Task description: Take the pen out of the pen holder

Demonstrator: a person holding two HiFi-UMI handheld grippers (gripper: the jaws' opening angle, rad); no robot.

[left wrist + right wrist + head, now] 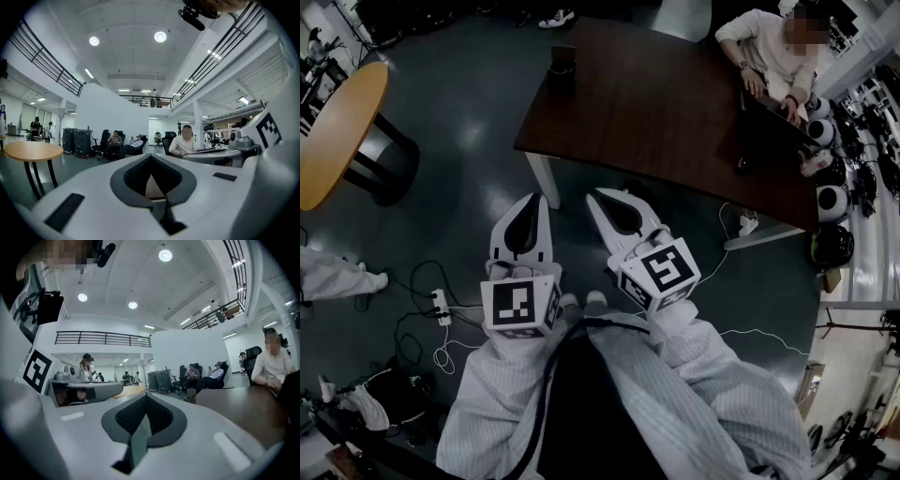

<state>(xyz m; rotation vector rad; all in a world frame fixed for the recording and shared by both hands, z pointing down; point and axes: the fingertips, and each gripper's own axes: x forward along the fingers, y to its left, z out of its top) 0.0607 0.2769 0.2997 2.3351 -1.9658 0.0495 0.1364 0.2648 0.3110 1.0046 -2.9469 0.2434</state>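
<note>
A dark pen holder (pixel 562 64) stands near the far left edge of the dark brown table (pixel 656 112). In the right gripper view the pen holder (pixel 191 393) is a small dark cup at the table's end; no pen can be made out. My left gripper (pixel 541 199) and right gripper (pixel 592 199) hang side by side over the floor, short of the table's near edge. Both are shut with nothing between their jaws. In their own views the left gripper (pixel 151 157) and right gripper (pixel 146 397) point level across the room.
A person (pixel 773 52) sits at the table's far right with a laptop (pixel 769 117). A round wooden table (pixel 333 131) stands at the left. Cables and a power strip (pixel 441 305) lie on the dark floor. The table's white leg (pixel 542 178) is just ahead.
</note>
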